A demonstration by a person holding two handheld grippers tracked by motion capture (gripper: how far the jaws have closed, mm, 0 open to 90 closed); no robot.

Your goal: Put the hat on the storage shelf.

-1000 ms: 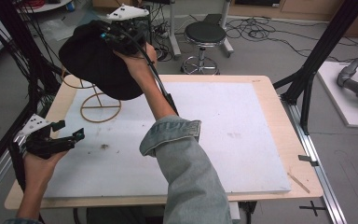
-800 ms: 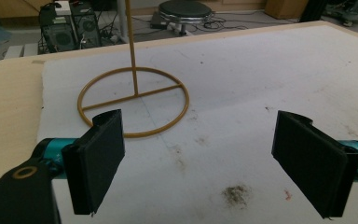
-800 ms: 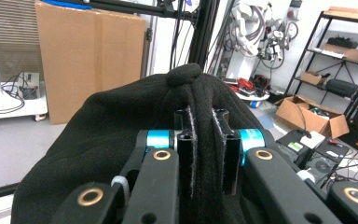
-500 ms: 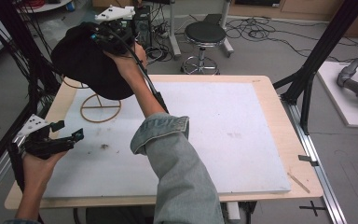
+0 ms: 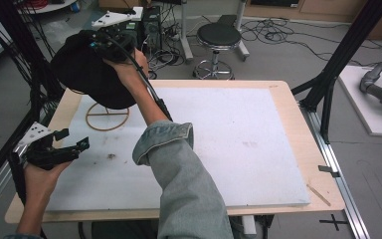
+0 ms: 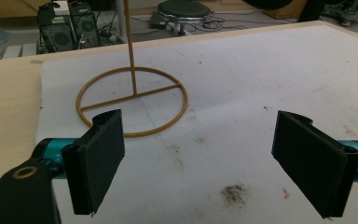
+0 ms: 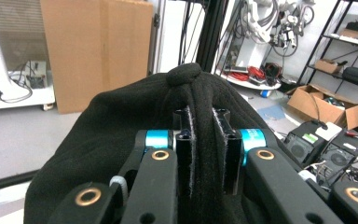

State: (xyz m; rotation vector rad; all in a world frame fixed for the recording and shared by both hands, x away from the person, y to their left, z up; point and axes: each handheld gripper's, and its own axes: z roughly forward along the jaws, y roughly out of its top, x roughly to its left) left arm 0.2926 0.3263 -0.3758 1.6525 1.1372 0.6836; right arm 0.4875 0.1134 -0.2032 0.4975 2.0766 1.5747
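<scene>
A black cap (image 5: 87,72) hangs in the air over the table's far left corner, above a gold wire stand (image 5: 107,116) with a ring base. My right gripper (image 5: 110,42) is shut on a fold of the black cap (image 7: 121,130), its jaws pinching the cloth just below the top button (image 7: 184,73). My left gripper (image 5: 77,145) rests low at the left of the white board, open, with nothing between its pads (image 6: 102,154). The gold stand (image 6: 133,100) with its upright rod stands a little beyond them.
A white foam board (image 5: 238,134) covers most of the wooden table (image 5: 298,124). A dark smudge (image 6: 233,193) marks the board near my left gripper. Behind the table stand a round stool (image 5: 219,37) and black frame posts (image 5: 338,64); cables lie on the floor.
My right gripper has carried the cap a little to the left and slightly down, toward the stand's rod. The left gripper has stayed put.
</scene>
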